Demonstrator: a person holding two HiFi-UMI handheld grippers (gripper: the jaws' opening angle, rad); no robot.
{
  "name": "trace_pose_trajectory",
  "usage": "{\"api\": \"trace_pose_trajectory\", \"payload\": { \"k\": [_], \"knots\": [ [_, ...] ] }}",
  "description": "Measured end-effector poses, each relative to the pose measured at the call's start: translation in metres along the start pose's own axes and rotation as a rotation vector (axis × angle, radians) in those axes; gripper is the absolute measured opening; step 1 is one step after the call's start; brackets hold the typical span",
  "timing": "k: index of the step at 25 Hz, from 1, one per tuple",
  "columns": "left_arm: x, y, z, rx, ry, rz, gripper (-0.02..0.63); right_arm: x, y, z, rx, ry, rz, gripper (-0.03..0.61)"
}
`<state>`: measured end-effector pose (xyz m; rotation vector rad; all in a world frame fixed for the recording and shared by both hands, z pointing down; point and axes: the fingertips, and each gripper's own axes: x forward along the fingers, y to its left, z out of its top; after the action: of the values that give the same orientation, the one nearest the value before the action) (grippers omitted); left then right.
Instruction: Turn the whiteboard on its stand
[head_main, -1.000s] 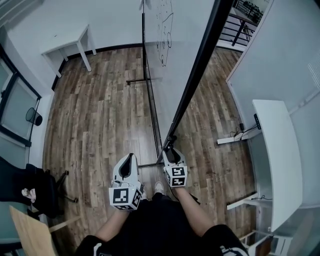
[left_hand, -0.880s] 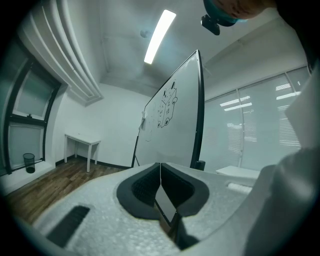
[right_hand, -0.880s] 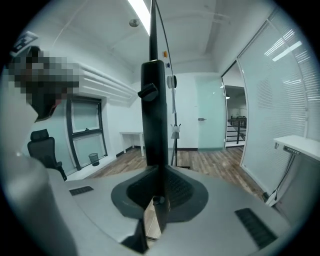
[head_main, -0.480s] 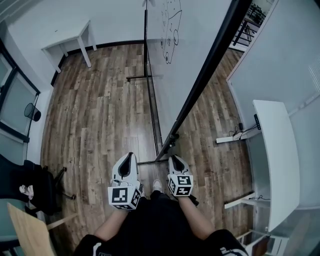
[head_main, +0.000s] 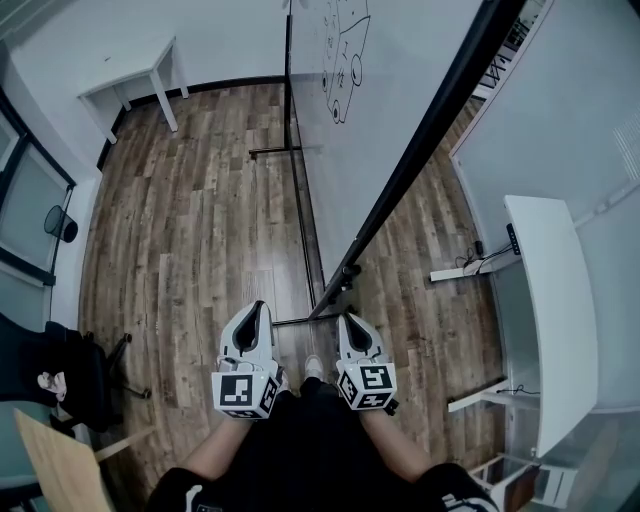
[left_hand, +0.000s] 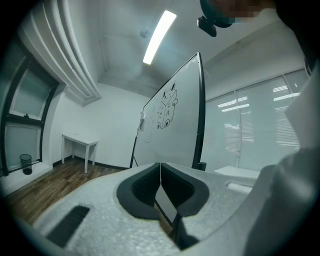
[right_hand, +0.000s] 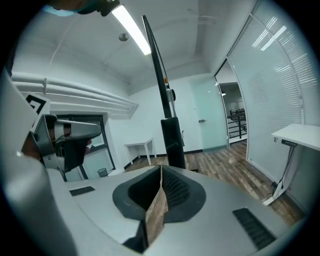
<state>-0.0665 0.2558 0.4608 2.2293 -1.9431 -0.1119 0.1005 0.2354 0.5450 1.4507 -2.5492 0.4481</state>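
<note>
A dark wood-plank floor (head_main: 190, 230) and white walls surround the large white whiteboard with a black frame (head_main: 400, 90), which stands tilted on its stand ahead of both grippers. The left gripper (head_main: 256, 312) has its jaws closed, empty, and only its view shows the board's black marker sketch (left_hand: 167, 107) face-on. The right gripper (head_main: 350, 322) has just closed its jaws on nothing, and its view shows the board edge-on.
</note>
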Motion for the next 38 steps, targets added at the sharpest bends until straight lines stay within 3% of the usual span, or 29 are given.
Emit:
{"api": "trace_pose_trajectory", "payload": {
  "k": [12, 38],
  "knots": [
    [-0.012, -0.015, 0.01, -0.03, -0.01, -0.037, 0.02, -0.038, 0.028, 0.07, -0.01, -0.16, 0.055, 0.02],
    [-0.013, -0.015, 0.004, -0.024, 0.001, -0.052, 0.02, -0.04, 0.045, 0.067, -0.058, -0.206, 0.101, 0.014]
  ]
}}
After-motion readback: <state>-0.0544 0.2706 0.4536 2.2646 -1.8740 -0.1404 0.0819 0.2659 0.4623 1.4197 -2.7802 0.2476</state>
